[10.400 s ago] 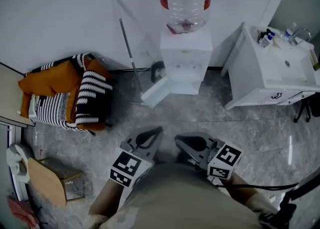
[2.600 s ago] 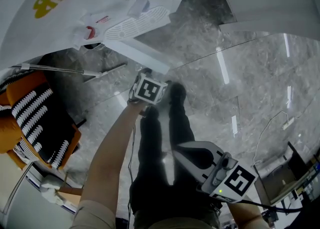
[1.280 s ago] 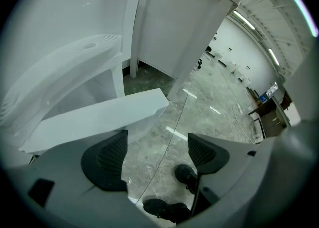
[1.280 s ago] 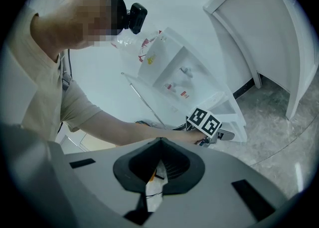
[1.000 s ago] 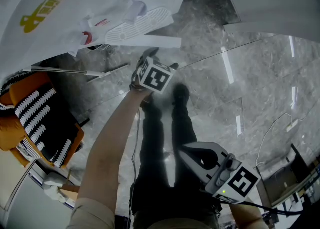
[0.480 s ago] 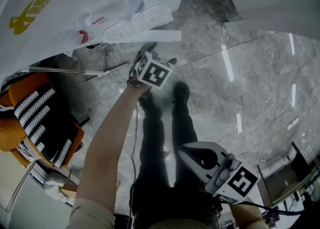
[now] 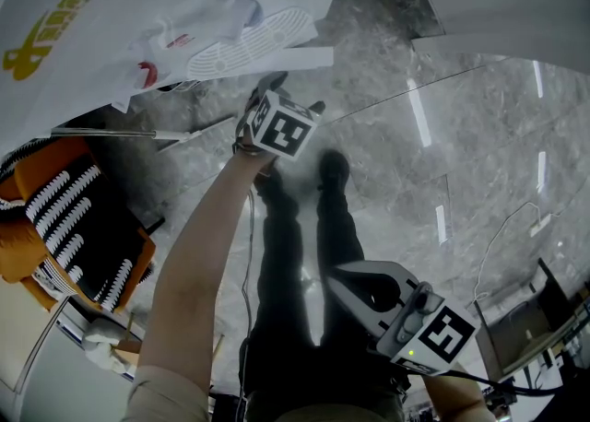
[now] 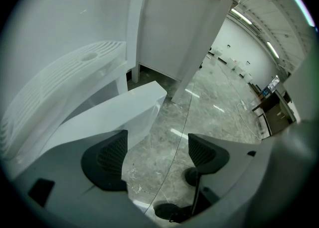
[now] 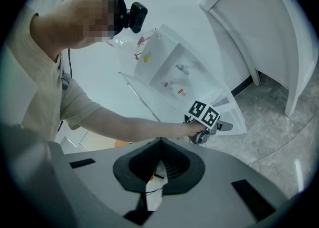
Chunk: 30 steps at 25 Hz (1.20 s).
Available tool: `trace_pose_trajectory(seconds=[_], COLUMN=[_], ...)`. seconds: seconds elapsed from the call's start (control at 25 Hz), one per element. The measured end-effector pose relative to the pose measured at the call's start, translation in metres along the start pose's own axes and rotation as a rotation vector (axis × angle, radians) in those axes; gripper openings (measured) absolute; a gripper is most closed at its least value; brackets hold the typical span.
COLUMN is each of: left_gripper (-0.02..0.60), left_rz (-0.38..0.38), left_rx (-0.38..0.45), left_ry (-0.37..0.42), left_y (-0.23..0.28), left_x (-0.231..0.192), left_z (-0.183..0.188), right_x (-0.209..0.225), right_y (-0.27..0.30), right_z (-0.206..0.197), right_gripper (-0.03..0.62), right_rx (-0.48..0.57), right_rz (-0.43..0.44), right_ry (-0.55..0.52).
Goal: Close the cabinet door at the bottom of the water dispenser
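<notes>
Closing push judged under way: the left hand-held gripper [image 7: 295, 95], jaws apart and empty, sits at the free edge of the cabinet door [image 7: 297, 59], ajar at the water dispenser's [image 7: 138, 5] foot, which next needs pressing flush; the right hand-held gripper [image 7: 348, 282] hangs closed, well apart.

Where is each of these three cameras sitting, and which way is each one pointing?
Head view: on the person's head, facing steeply down at water dispenser, cabinet door and floor; shows forearm, legs, left gripper, right gripper.
Left gripper view: on the left gripper, along its open fingers towards the cabinet door; shows shoes.
Right gripper view: on the right gripper, over shut fingers, towards the person.
Shared: head and right gripper views both show the left gripper.
</notes>
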<state>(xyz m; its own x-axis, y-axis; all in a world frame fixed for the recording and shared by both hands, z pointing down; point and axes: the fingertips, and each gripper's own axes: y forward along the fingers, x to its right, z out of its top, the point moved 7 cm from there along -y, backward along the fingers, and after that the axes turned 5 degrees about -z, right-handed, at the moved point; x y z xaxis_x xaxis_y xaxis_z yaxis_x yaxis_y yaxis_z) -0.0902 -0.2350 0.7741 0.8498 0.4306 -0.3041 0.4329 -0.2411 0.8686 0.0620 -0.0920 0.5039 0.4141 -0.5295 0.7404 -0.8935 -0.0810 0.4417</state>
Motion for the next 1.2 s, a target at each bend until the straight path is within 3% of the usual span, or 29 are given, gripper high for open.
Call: trace_pose_trajectory(seconds=[0.4, 0.6, 1.2], left_gripper=[0.350, 0.350, 0.350], left_rz=[0.027, 0.050, 0.153], left_rx=[-0.014, 0.002, 0.014], left_ry=[0.036, 0.006, 0.024], left_y=[0.002, 0.002, 0.011], left_x=[-0.014, -0.022, -0.031], left_z=[0.005, 0.009, 0.013], right_x=[0.005, 0.005, 0.013], right_y=[0.002, 0.002, -0.005], right_z=[0.002, 0.000, -0.002], right_gripper=[0.008, 0.008, 0.008], right_rx=[-0.007, -0.010, -0.014], right_rz=[-0.003, -0.003, -0.016], right_ry=[-0.002, 0.002, -0.001])
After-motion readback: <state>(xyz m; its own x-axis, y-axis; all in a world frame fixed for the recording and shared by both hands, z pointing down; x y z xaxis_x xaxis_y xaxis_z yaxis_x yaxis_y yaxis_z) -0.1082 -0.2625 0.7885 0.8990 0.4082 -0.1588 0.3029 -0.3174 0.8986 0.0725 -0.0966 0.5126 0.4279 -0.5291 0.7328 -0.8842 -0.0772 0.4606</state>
